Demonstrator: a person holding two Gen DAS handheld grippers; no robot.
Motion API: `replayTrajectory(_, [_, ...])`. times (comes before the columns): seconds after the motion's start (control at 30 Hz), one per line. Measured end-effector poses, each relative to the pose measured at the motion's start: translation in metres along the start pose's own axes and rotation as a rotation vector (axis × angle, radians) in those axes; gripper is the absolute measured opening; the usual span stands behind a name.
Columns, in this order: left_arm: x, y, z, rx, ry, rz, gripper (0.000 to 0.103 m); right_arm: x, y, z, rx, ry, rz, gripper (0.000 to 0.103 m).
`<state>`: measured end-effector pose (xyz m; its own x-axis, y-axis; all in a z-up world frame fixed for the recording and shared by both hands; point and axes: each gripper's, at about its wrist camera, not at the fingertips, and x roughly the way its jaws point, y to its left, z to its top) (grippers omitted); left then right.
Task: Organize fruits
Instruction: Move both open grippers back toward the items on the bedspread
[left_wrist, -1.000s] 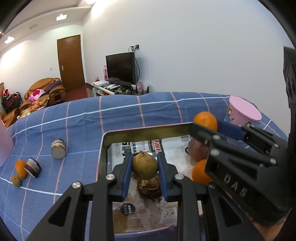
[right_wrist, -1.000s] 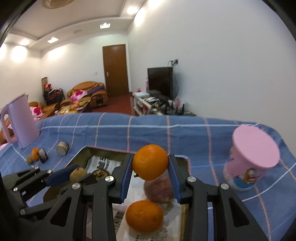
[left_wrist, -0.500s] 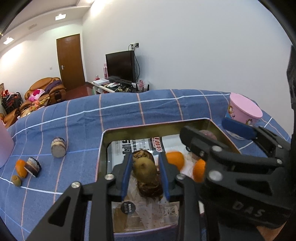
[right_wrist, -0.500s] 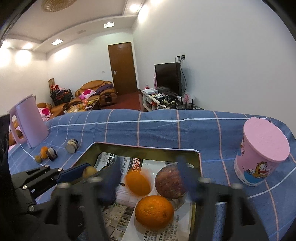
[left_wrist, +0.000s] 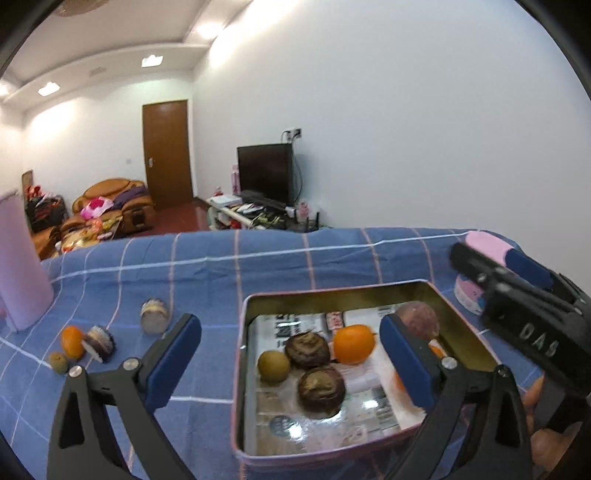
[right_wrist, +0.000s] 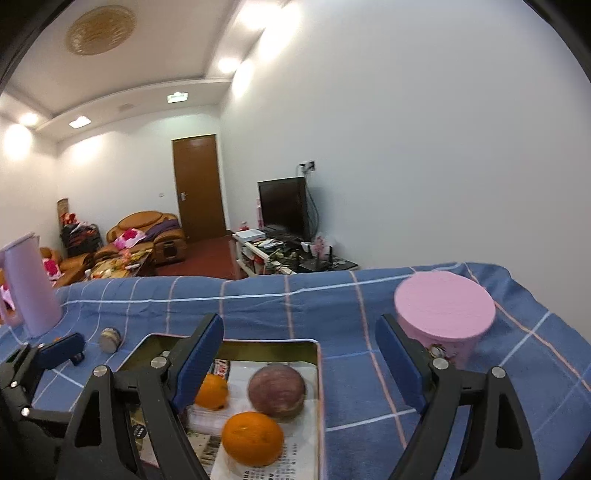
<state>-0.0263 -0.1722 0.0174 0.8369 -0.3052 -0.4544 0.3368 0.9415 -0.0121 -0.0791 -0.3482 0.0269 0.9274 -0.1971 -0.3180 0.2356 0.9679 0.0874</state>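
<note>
A rectangular tin tray (left_wrist: 334, 292) lined with newspaper sits on the blue checked cloth. In it lie a yellow-green fruit (left_wrist: 273, 365), two dark brown fruits (left_wrist: 307, 350), an orange (left_wrist: 352, 343) and a purple-brown fruit (left_wrist: 419, 319). My left gripper (left_wrist: 290, 363) is open and empty above the tray's left side. My right gripper (right_wrist: 299, 356) is open and empty above the tray's far right corner; below it lie two oranges (right_wrist: 253, 437) and the purple-brown fruit (right_wrist: 276, 389). Loose on the cloth at left are an orange (left_wrist: 71, 341), a cut dark fruit (left_wrist: 98, 343) and a small green fruit (left_wrist: 59, 362).
A pink lidded cup (right_wrist: 445, 312) stands right of the tray. A pink kettle (right_wrist: 31, 284) stands at the far left. A small jar (left_wrist: 154, 315) lies on its side left of the tray. The table's far edge drops to the room behind.
My left gripper opened and let the yellow-green fruit down into the tray. My right gripper opened and dropped its orange into the tray. Both grippers have lifted back.
</note>
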Motion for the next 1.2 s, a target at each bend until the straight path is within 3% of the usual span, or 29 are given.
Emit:
replayTrajectory(0.4, [-0.017, 0.038, -0.01, 0.05, -0.024, 0.107, 0.1, -0.017, 0.015, -0.01, -0.031, -0.048, -0.017, 0.085])
replayTrajectory(0.73, [-0.026, 0.074, -0.015, 0.098, -0.026, 0.141, 0.103, -0.031, 0.035, -0.019, -0.024, -0.028, -0.052, 0.085])
replayTrajectory(1.2, [-0.022, 0.119, -0.017, 0.081, 0.004, 0.168, 0.103, -0.025, 0.091, -0.027, 0.015, 0.012, 0.023, 0.085])
